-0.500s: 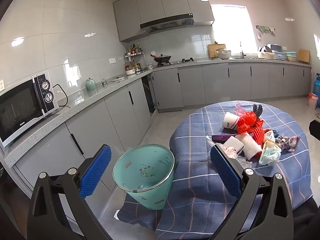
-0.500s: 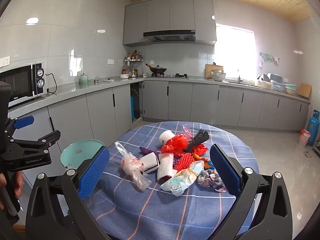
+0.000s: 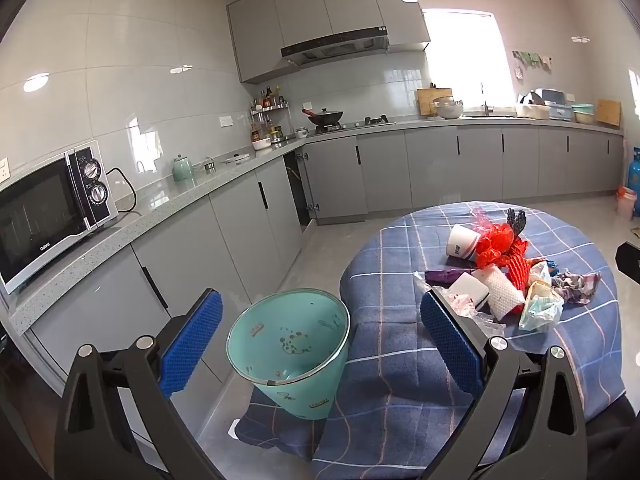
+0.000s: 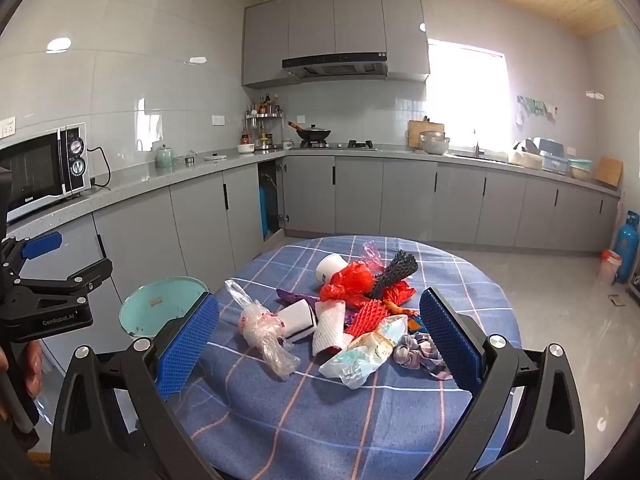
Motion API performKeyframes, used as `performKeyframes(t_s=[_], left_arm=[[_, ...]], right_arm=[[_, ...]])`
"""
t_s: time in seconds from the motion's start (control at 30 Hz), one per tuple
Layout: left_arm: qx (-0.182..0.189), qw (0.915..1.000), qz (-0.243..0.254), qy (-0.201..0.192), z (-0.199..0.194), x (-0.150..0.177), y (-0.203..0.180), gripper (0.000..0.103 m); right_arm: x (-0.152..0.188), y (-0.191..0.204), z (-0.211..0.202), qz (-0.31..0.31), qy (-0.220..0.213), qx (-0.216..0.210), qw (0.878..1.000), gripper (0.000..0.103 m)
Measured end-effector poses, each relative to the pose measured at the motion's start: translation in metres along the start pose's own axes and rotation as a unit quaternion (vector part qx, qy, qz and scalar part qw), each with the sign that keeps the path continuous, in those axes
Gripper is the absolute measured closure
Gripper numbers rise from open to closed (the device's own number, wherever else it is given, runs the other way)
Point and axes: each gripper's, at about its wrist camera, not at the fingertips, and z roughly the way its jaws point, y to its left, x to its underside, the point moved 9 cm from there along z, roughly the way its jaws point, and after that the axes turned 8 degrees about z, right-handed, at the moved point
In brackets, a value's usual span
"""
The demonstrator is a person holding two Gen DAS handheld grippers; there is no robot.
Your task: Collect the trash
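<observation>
Both tongs stand wide and empty: the left tongs [image 3: 320, 344] hover over the green bin [image 3: 290, 344] beside the desk [image 3: 400, 360], the right tongs [image 4: 316, 344] hover short of the trash pile [image 4: 352, 312] at the middle of the checked cloth. The nearest piece, a crumpled clear bag [image 4: 266, 330], looks light, soft and slippery (likely to slide if pinched at an edge); a grip across its bunched middle seems safest. The white foam sleeve [image 4: 330, 326] should compress readily.
</observation>
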Motion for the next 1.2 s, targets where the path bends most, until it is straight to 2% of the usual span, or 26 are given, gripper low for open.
performKeyframes(t_s=[1.2], left_arm=[[-0.006,1.0000,0.001,0.000,0.0007,0.0000,0.0049,0.005]], right_arm=[[0.0072,-0.0085,0.0108,0.008,0.016,0.005,1.000,0.004]])
